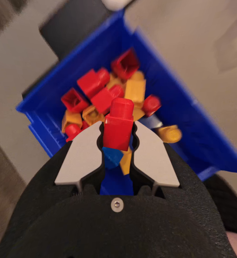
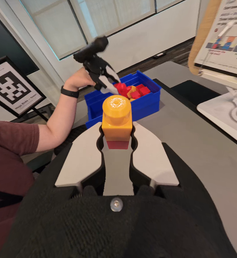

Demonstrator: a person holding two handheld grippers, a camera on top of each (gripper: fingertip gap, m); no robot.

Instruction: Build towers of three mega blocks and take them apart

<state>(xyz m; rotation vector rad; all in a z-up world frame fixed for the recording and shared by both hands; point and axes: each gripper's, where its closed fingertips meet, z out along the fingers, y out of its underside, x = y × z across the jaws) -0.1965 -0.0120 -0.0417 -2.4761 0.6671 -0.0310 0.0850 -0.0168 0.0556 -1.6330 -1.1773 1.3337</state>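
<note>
The left gripper (image 1: 118, 124) is clamped on a red block (image 1: 117, 134), stud pointing away from the camera, both black pads pressed against its sides. It hangs right over the blue bin (image 1: 199, 132), which is full of loose red and orange blocks (image 1: 95, 89) all jumbled up; that view is pretty blurry. From the right wrist view you can see that same gripper (image 2: 115, 89) with the person's hand (image 2: 78, 79) on its grip, tips down at the bin's (image 2: 147, 108) pile.

The right gripper (image 2: 117, 127) is squeezed around an orange block (image 2: 117, 125), stud up, with pads snug on both sides. That orange block sits stacked on a red one (image 2: 118, 145) underneath, so it's a two-high tower, on or just above the grey table (image 2: 185, 139), just in front of the bin. Can't tell if the base touches the table.
</note>
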